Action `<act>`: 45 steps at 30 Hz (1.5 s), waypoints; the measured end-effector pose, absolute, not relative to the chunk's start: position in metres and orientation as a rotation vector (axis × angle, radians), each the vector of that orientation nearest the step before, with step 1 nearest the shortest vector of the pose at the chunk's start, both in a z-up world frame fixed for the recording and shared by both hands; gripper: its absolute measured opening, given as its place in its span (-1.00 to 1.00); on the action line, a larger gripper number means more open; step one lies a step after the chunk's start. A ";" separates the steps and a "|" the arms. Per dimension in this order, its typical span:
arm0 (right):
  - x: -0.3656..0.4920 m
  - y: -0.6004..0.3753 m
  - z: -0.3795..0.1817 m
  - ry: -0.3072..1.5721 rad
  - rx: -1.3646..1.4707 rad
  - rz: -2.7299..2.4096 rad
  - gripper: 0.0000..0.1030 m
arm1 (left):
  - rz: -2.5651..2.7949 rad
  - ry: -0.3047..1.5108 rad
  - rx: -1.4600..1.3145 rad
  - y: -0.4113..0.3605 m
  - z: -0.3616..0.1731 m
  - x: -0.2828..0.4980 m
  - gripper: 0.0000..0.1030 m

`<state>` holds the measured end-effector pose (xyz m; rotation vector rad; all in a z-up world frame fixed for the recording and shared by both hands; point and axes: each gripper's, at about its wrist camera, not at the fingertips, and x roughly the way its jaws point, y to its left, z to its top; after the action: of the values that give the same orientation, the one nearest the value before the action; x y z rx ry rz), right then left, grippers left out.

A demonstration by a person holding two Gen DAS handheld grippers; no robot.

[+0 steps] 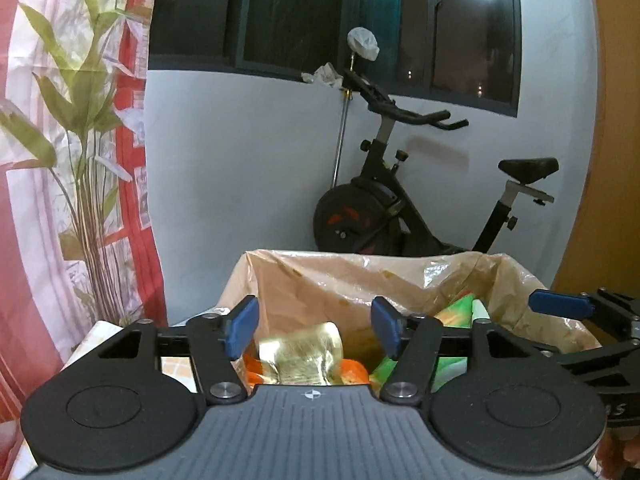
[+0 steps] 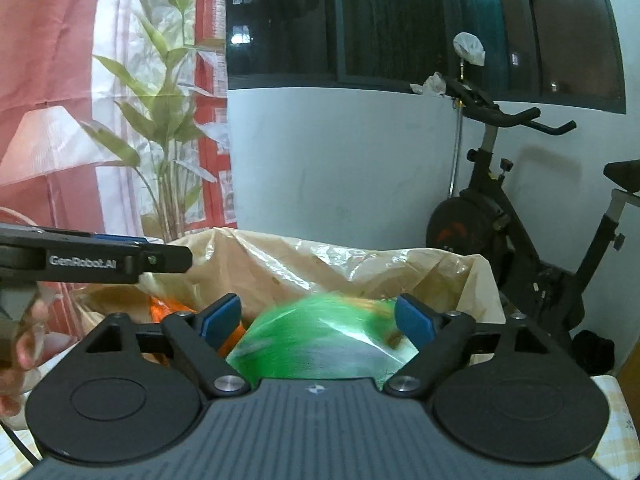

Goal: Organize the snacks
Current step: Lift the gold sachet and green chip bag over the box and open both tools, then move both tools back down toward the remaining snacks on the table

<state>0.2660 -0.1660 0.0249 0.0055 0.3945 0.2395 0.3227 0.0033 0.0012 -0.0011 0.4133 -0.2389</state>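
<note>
Your left hand-held gripper (image 1: 312, 326) open above the plastic-lined bin (image 1: 360, 276), gold snack packet (image 1: 302, 358) loose between its pads, your right hand-held gripper (image 2: 318, 318) wide open, blurred green snack bag (image 2: 320, 340) loose beneath it over the bin.

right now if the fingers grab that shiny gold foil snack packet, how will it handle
The shiny gold foil snack packet looks crinkled and puffy, so it probably crumples rather than staying stiff. Its glossy film may slip between the fingers. It seems light for its size, likely shifting easily among the other snacks.
</note>
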 end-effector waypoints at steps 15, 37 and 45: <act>0.202 -0.194 0.040 0.341 0.042 0.278 0.74 | -0.238 0.406 -0.058 0.028 0.006 0.250 0.29; 0.095 -0.229 -0.050 0.454 0.118 0.197 0.54 | -0.255 0.509 -0.107 0.016 -0.090 0.176 0.29; 0.076 -0.230 -0.098 0.603 0.129 0.146 0.43 | -0.217 0.563 -0.128 0.020 -0.118 0.166 0.29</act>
<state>0.0756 -0.2299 -0.0975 0.1292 0.6028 0.1458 0.1661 0.0203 -0.1184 -0.1285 0.5630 -0.2173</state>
